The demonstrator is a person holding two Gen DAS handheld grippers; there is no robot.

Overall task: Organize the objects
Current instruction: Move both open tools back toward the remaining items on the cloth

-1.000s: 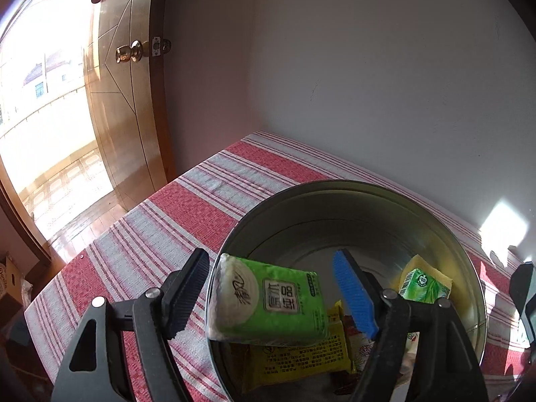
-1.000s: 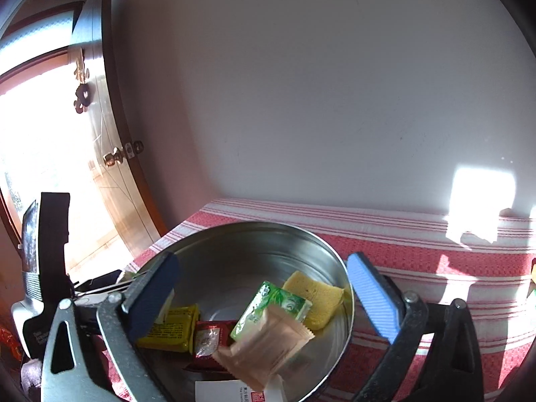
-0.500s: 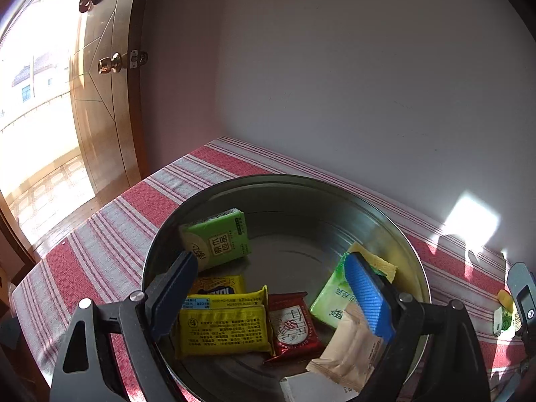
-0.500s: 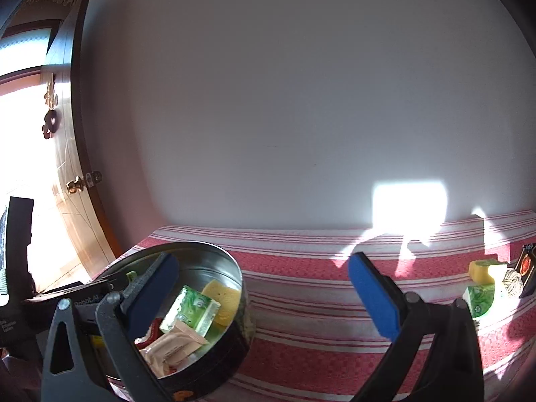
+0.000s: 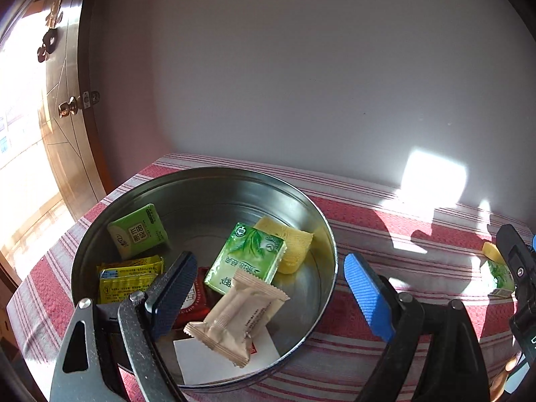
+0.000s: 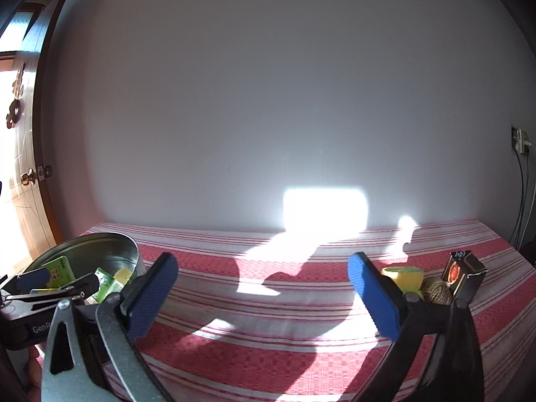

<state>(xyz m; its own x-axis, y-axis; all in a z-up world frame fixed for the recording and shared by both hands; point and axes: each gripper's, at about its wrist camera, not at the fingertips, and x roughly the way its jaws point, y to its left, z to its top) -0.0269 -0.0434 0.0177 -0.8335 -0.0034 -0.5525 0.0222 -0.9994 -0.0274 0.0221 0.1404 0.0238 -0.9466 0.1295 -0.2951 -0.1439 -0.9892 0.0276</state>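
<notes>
Steel round tin (image 5: pixel 303 197) sits at the left end of the table (image 6: pixel 301 335), on a red-and-white striped cloth (image 5: pixel 418 258). Inside it: two green packets (image 5: pixel 246 258), a yellow sponge (image 5: pixel 291 244), yellow sachets (image 5: pixel 127 276), a red packet (image 5: pixel 194 305), a beige wrapped snack (image 5: pixel 239 315) and a white card (image 5: pixel 227 356).

Left gripper (image 5: pixel 268 296) hangs over the tin's near rim; its jaws have just been opening and now stand wide, nothing between them.

Right gripper (image 6: pixel 263 296) faces bare cloth, jaws wide apart, empty. Beyond its right finger (partly hidden): a yellow-green sponge (image 6: pixel 403 274), a twine ball (image 6: pixel 435 289) and a dark box (image 6: pixel 464 274).
</notes>
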